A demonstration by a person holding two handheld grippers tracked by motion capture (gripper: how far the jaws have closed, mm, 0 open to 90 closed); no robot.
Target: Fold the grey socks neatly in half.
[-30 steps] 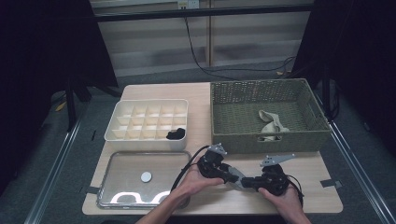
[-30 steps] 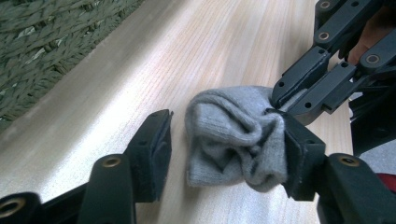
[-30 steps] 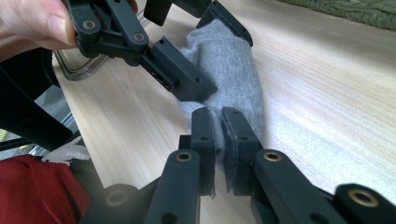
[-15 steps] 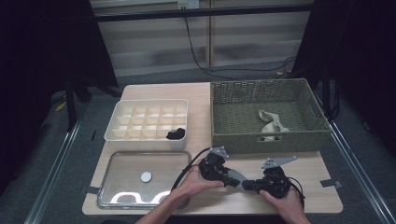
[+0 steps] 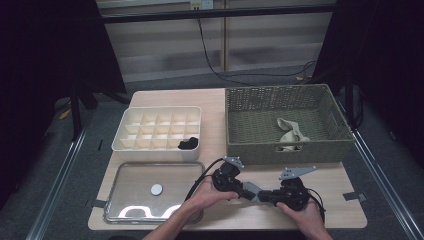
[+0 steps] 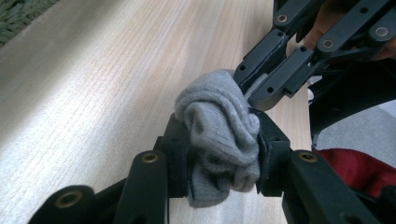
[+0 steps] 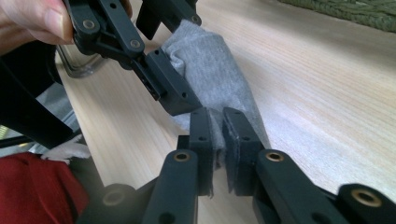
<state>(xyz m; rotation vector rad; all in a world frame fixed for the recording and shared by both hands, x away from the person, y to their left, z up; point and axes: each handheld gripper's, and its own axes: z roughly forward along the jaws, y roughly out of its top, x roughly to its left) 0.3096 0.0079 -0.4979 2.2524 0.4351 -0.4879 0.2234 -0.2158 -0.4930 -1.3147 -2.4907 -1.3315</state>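
Now the left gripper, whose jaws have just been closing, clamps the bunched end of the small grey knitted sock above the pale wooden table, while the right gripper pinches its flat end, suggesting folding underway.

— We see the high view dim: dark surroundings, light falling from above on the table, with white glare on the metal tray near its front left corner.

— We find both gripper views brighter; the wood gleams pale, nearest black jaws soft, far edges blurred
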